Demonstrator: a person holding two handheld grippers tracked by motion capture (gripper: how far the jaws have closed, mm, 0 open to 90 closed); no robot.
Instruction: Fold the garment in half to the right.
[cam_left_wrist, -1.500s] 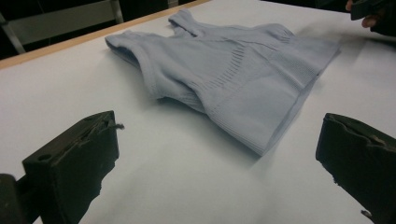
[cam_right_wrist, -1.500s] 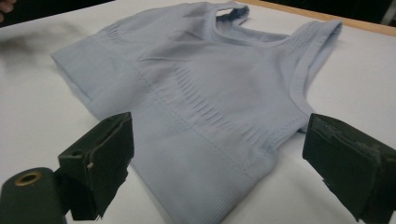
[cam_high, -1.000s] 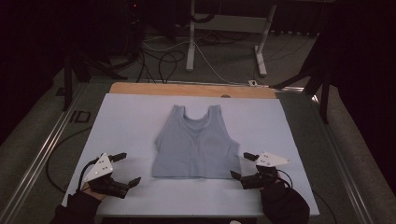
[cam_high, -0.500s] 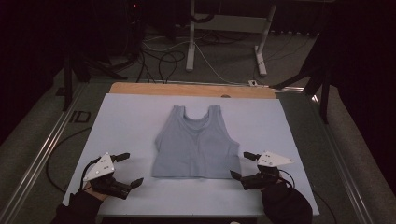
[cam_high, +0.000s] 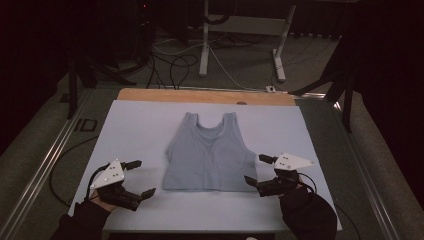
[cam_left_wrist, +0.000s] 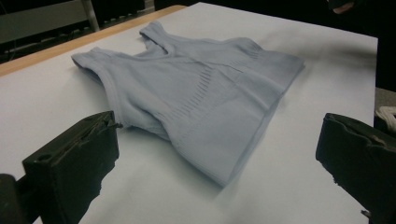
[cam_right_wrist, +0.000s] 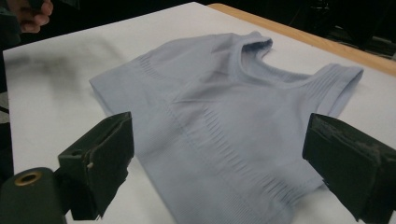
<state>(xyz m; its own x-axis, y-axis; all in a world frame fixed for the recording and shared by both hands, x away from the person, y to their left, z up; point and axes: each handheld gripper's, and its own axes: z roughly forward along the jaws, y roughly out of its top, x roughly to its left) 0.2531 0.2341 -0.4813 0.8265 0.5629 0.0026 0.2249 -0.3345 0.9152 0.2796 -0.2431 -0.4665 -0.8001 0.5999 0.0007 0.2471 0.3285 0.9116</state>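
The top (cam_high: 210, 155) lies flat mid-surface (cam_high: 140, 125), untouched; our left tool (cam_high: 136, 177) and right tool (cam_high: 257, 171), both spread, flank its near hem; all handling remains, we judge.

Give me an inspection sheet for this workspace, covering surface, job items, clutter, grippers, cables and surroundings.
Surface: white sheet over a table, with a wooden edge bare at the far side.
Job's things: one pale blue top lying flat, straps at the far end, hem toward the person.
Clutter: nothing seen.
Grippers: left gripper open, apart from the top's left side; right gripper open, jaws by the top's lower right corner, contact unclear.
Cables: loose cables on the floor beyond the table; a cable trails from each gripper.
Surroundings: dark room, white stand legs on the floor behind the table.
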